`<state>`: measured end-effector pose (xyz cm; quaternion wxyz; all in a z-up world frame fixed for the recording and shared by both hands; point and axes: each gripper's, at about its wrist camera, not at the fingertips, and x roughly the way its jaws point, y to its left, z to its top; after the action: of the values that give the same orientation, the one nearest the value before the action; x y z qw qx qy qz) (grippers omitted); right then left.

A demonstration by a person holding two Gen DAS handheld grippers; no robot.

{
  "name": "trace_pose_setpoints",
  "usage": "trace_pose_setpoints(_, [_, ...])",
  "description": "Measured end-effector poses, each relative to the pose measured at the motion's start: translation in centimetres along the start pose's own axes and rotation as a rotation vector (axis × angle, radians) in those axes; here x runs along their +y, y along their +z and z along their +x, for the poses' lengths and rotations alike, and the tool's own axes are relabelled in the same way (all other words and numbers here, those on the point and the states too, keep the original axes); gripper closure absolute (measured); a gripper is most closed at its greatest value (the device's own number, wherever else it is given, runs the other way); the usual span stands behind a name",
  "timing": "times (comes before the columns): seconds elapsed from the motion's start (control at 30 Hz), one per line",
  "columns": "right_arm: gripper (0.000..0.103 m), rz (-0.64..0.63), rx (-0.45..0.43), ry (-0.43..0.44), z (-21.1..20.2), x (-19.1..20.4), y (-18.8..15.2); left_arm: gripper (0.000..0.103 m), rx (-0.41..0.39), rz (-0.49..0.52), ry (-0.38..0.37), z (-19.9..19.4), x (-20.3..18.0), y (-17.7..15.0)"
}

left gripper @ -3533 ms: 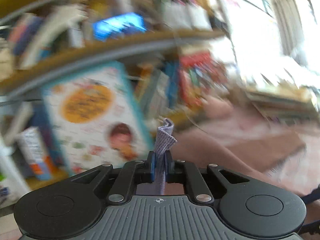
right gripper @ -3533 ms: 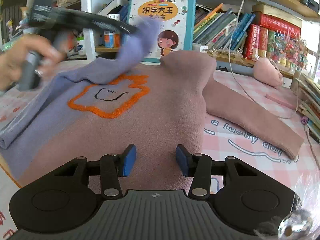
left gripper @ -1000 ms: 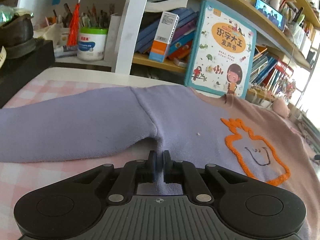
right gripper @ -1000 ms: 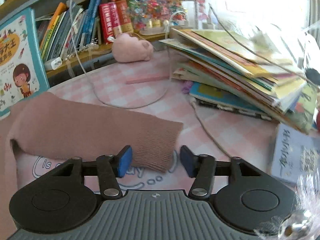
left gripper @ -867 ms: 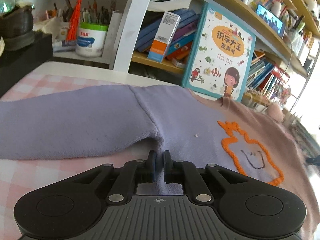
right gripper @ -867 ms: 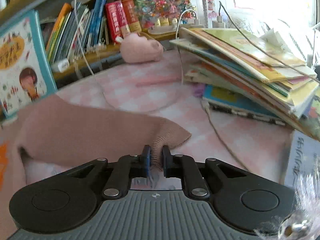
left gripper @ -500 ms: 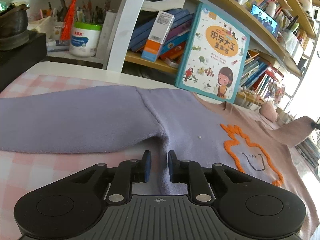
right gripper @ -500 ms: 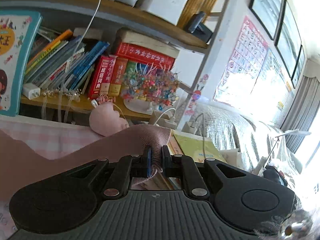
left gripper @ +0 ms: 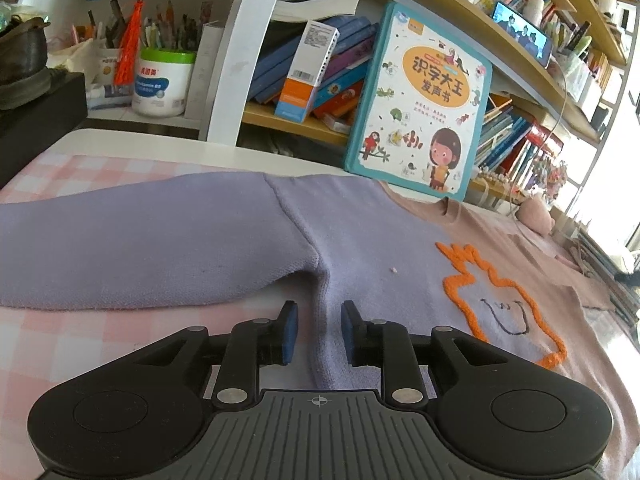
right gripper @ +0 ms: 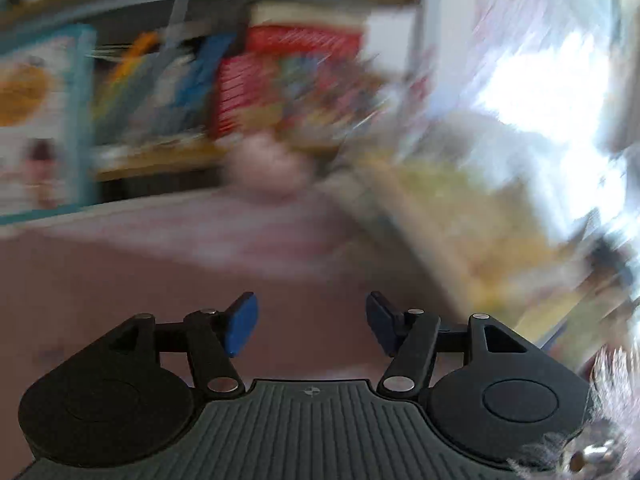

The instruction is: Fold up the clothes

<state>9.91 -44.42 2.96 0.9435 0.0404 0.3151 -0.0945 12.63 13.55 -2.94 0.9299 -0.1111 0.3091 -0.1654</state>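
Left gripper point(left gripper: 316, 330), jaws apart, straddles the side edge of the sweater point(left gripper: 360, 240) below its armpit; the lilac sleeve point(left gripper: 140, 248) runs leftward across the checked cloth point(left gripper: 60, 340). Right gripper point(right gripper: 312, 326), jaws apart and empty, hangs over blurred pink fabric. A picture book point(left gripper: 420, 100) bounds the far edge.

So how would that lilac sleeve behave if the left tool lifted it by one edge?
Probably floppy: the lilac sleeve lies flat and creased at the armpit, so it would likely drape. The knit looks soft and grippy, unlikely to slip. The open left tool holds nothing now.
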Motion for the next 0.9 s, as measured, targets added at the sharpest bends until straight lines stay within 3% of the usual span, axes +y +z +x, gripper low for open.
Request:
trace_pose_setpoints(0.07, [0.045, 0.06, 0.063, 0.163, -1.3, 0.8, -1.8, 0.075, -0.001, 0.005, 0.006, 0.0, -0.3, 0.0])
trace_pose_setpoints(0.17, [0.046, 0.065, 0.119, 0.314, -2.2, 3.5, -4.3, 0.071, 0.0, 0.03, 0.027, 0.1, -1.1, 0.0])
trace_pose_setpoints(0.3, [0.049, 0.016, 0.143, 0.415, -2.6, 7.1, -5.9, 0.069, 0.005, 0.074, 0.062, 0.1, -2.0, -0.2])
trace_pose_setpoints(0.33, [0.051, 0.0, 0.142, 0.422, -2.7, 7.8, -6.0, 0.069, 0.006, 0.071, 0.062, 0.0, -2.1, -0.2])
trace_pose_setpoints(0.47, [0.079, -0.067, 0.144, 0.418, -2.9, 9.6, -6.9, 0.069, 0.008, 0.059, 0.063, -0.2, -2.2, -0.4])
trace_pose_setpoints(0.57, [0.087, -0.099, 0.143, 0.421, -2.8, 10.3, -7.2, 0.07, 0.01, 0.05, 0.063, -0.4, -2.2, -0.5])
trace_pose_setpoints(0.67, [0.09, -0.119, 0.139, 0.417, -2.8, 10.6, -7.5, 0.077, 0.012, 0.041, 0.064, -0.6, -2.3, -0.7])
trace_pose_setpoints(0.77, [0.091, -0.138, 0.132, 0.406, -2.8, 11.0, -7.5, 0.099, 0.004, 0.006, 0.071, -0.7, -1.7, -0.6])
trace_pose_setpoints(0.9, [0.091, -0.143, 0.124, 0.419, -2.7, 11.3, -7.7, 0.099, -0.009, -0.086, 0.06, -0.7, 0.3, -0.3])
